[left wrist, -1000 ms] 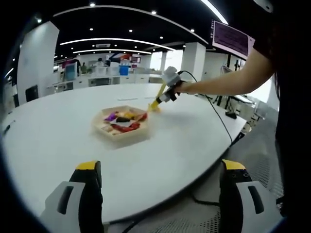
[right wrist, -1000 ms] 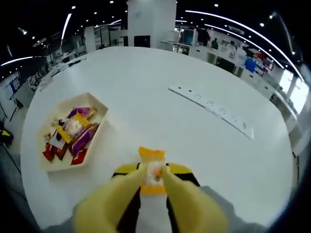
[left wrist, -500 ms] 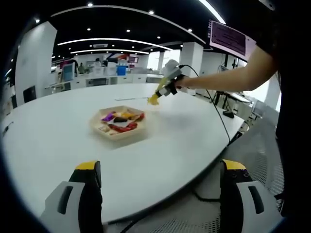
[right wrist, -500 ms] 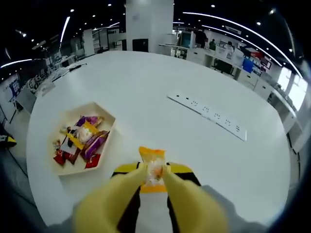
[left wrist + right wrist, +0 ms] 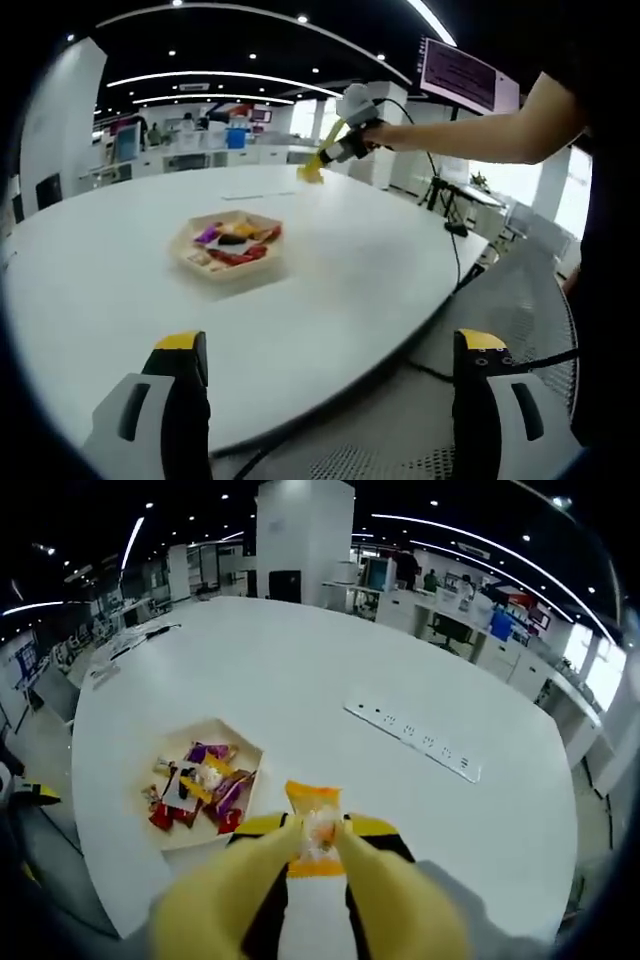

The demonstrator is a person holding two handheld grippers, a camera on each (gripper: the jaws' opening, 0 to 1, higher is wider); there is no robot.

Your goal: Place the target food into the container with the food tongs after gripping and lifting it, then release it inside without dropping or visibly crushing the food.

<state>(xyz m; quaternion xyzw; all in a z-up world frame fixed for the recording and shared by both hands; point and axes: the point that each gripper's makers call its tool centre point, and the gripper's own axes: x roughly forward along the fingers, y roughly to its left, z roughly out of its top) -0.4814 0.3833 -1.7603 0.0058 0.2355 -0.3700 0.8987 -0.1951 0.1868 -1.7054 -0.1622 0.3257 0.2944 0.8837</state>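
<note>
- We judge the task to be partway through: the orange-wrapped snack point(image 5: 315, 832) is gripped and lifted clear of the white table point(image 5: 400, 660), and it still has to be carried over the tray and let go inside.
- In the right gripper view, the snack sits at lower centre of the frame, pinched between the yellow food tongs point(image 5: 310, 880), which the right gripper point(image 5: 322, 168) squeezes narrow; the wrapper looks intact, not flattened.
- The tray point(image 5: 245, 810), already holding several wrapped snacks, lies left of centre in that view, well apart from the held snack and lower than it.
- In the left gripper view, the right gripper with its tongs hangs in the upper middle of the frame, above and beyond the tray point(image 5: 190, 262), which sits left of centre on the table.
- The left gripper point(image 5: 330, 410) rises at the bottom of its own view with its jaws spread wide, holding and touching nothing.
- We think the remaining move calls for lowering over the tray before easing the tongs apart.
</note>
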